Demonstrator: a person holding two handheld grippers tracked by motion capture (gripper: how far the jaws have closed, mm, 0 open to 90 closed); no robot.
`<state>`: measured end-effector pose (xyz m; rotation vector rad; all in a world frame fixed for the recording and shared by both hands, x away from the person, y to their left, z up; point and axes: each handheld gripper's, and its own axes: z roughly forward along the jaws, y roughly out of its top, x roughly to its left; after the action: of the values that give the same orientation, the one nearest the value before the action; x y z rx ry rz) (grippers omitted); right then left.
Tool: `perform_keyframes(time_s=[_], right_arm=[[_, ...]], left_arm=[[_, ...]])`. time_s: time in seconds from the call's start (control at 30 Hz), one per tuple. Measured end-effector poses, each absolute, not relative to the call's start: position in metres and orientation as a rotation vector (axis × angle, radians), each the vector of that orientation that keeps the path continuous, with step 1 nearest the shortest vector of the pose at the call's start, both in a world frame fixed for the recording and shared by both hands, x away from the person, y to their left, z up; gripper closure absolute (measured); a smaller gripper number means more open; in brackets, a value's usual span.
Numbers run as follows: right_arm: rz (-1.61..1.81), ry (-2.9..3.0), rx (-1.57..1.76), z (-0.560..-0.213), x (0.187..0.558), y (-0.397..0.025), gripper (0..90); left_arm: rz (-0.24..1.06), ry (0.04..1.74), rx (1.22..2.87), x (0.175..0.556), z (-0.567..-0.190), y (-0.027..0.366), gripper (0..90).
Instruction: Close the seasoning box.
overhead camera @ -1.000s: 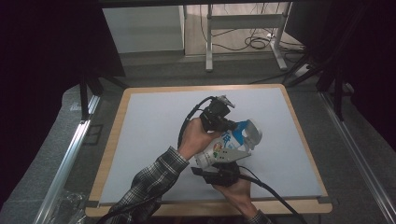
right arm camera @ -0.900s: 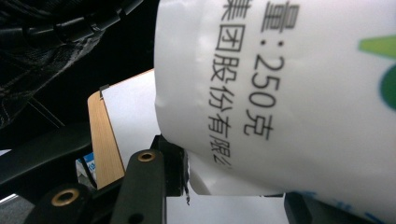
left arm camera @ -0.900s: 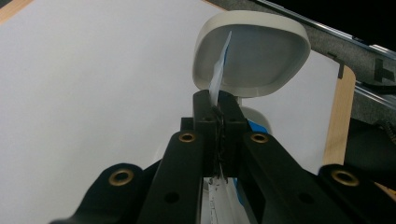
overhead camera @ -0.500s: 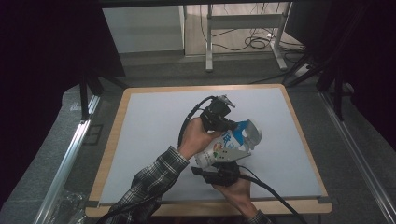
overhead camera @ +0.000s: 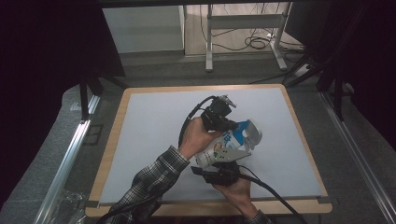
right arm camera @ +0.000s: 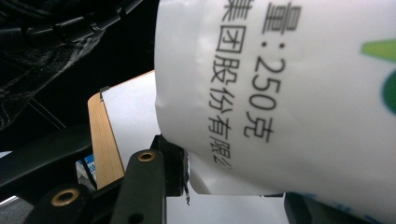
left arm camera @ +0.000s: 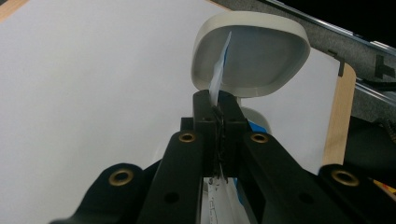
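A white pouch (overhead camera: 223, 145) with blue and green print is held tilted over the white mat, its top toward a pale oval bowl (overhead camera: 252, 133). My left gripper (overhead camera: 231, 125) is shut on the pouch's thin top edge (left arm camera: 219, 74), and the bowl (left arm camera: 252, 60) lies just beyond its jaws. My right gripper (overhead camera: 219, 164) holds the pouch's lower end from the near side. In the right gripper view the printed pouch (right arm camera: 289, 93) sits between the jaws, with its bottom corner against the left jaw.
The work goes on over a white mat (overhead camera: 149, 135) on a wooden board (overhead camera: 112, 154). Metal rails (overhead camera: 70, 154) run along both sides of the board. Table legs and cables (overhead camera: 254, 42) stand on the floor beyond the far edge.
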<state>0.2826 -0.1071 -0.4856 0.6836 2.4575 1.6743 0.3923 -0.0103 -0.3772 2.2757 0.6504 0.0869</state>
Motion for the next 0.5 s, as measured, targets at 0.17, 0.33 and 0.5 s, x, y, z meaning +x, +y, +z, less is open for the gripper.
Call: perform_keyframes(time_s=[0.17,0.33,0.5], right_arm=[[1.674,2.461,0.685,-0.4855,0.2830,-0.1073,61.9],[1.679,2.460,0.689,-0.4850,0.2829,-0.1075,61.8],[1.684,2.454,0.691,-0.4848,0.2831,-0.1077,61.8]], left_arm=[[0.083,0.653,2.279,0.3927,-0.3771,-0.0108,88.9],[0.085,0.649,2.284,0.3929,-0.3763,-0.0115,88.8],[0.081,0.649,2.290,0.3935,-0.3760,-0.0124,88.9]])
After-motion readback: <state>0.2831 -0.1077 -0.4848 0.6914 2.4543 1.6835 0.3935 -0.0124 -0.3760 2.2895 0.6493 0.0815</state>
